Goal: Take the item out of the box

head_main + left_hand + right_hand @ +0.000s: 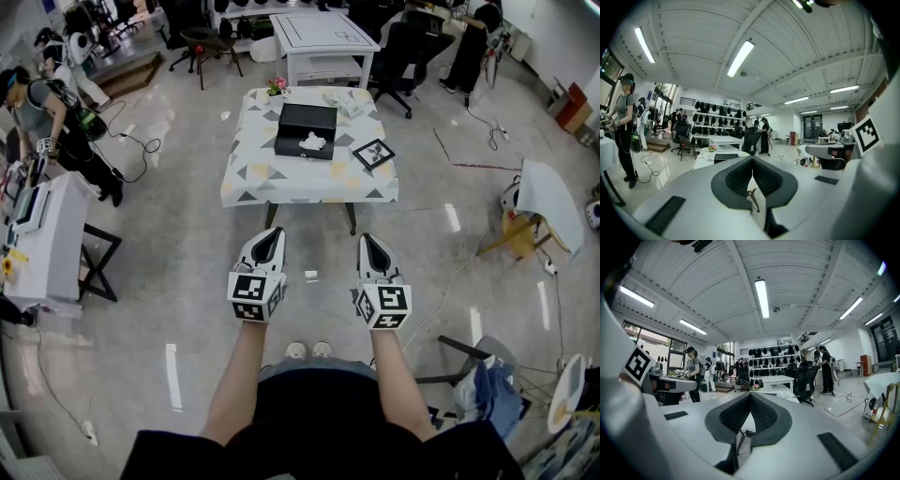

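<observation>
A black open box (306, 130) lies on a small table (309, 178) with a patterned cloth, some way ahead of me. A white crumpled item (313, 142) rests inside the box. My left gripper (269, 238) and right gripper (371, 244) hang side by side over the floor, short of the table's near edge. Both are shut with nothing between the jaws. In the left gripper view the box (725, 157) shows far off beyond the closed tips (752, 157). The right gripper view shows its tips (751, 394) closed, with the table (780, 396) past them.
On the table also lie a framed picture (373, 154), a small flower pot (277, 86) and a white cloth (349, 102). A white desk (323, 42) and office chairs (401, 56) stand behind. People stand at the left (42, 117) and the far right. Cables trail across the glossy floor.
</observation>
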Available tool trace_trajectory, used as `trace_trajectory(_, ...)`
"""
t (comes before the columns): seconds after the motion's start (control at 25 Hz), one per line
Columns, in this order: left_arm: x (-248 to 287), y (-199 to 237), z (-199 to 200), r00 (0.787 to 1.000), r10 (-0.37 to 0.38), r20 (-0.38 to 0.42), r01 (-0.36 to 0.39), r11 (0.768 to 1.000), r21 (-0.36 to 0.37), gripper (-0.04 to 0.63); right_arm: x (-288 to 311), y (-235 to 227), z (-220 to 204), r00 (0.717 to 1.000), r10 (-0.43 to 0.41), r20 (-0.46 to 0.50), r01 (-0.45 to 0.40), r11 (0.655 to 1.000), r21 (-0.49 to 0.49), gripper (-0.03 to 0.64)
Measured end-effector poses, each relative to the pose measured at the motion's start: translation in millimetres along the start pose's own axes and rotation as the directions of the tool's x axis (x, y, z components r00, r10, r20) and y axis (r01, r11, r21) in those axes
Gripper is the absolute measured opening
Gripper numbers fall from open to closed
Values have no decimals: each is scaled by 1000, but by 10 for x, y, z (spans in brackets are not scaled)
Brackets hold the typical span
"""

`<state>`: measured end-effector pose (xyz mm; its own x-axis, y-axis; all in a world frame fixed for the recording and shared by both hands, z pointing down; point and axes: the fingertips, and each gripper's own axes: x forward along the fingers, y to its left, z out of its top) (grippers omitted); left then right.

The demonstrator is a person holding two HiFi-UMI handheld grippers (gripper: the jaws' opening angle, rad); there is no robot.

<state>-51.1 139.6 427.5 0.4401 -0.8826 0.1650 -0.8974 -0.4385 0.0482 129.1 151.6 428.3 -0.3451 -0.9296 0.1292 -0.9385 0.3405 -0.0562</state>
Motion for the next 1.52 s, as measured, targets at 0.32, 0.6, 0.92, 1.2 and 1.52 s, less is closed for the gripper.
trace_trajectory(0.32, 32, -92, 11, 999, -49, 5, 49, 999, 5, 21, 9, -48, -22, 1000, -16, -4, 16, 1000, 15, 3)
trace_trajectory(0.6, 30, -112, 34, 998, -63, 14, 63, 998, 11, 39, 9, -67, -41, 1000, -23, -12, 23, 999, 29, 3)
trace_trajectory(0.92, -22, -88, 61, 997, -64, 40, 64, 998, 2, 191, -17, -43, -35, 999, -35, -9, 36, 999, 36, 3)
trace_trajectory(1.2, -29, 7, 63, 997, -64, 50, 64, 998, -1, 235, 38, 29, -22, 999, -40, -7, 40, 999, 29, 3)
trace_trajectory(1.52, -85, 149, -4, 995, -84, 49, 84, 996, -1, 239, 52, 154, -67, 998, -70, -4, 71, 997, 33, 3)
